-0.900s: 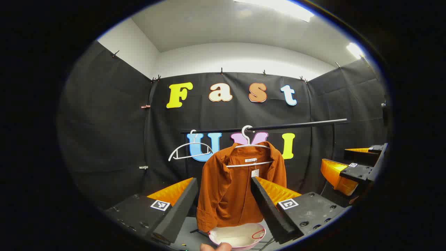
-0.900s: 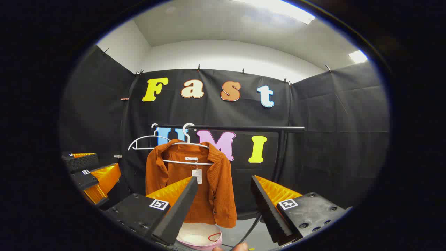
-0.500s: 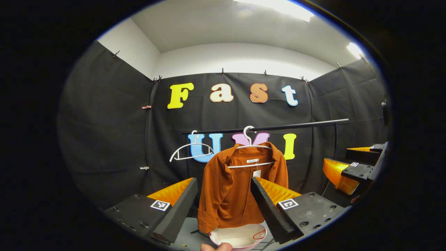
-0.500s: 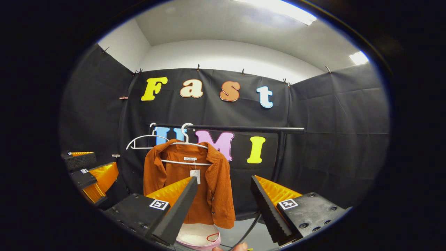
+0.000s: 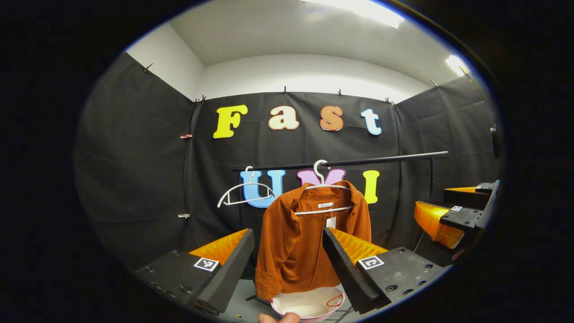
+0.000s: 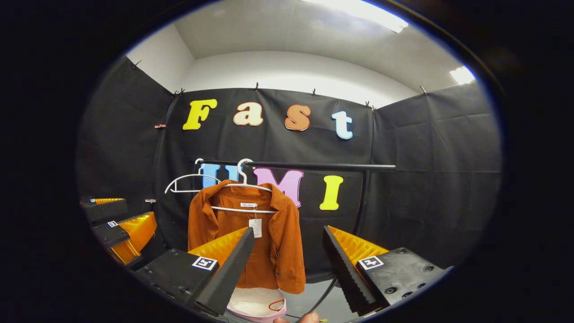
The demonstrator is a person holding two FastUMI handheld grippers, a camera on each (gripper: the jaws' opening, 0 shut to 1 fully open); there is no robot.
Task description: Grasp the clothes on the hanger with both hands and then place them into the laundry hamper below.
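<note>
Two grippers, left gripper (image 5: 287, 258) and right gripper (image 6: 287, 258), spread wide and holding nothing, face an orange jacket (image 5: 309, 242) on a white hanger (image 5: 320, 179) above a pale hamper (image 5: 307, 305).

The jacket (image 5: 309, 242) is rust orange with a fine ribbed texture, and a small white tag (image 5: 330, 222) hangs at its collar. The hanger (image 5: 323, 186) it hangs on is white, as is the bare hanger (image 5: 244, 194) to its left. The rail (image 5: 358, 162) carrying both is black. Below the jacket, the hamper (image 5: 309, 306) is white inside with a pink rim and a red loop. The floor (image 6: 314, 303) is grey.
</note>
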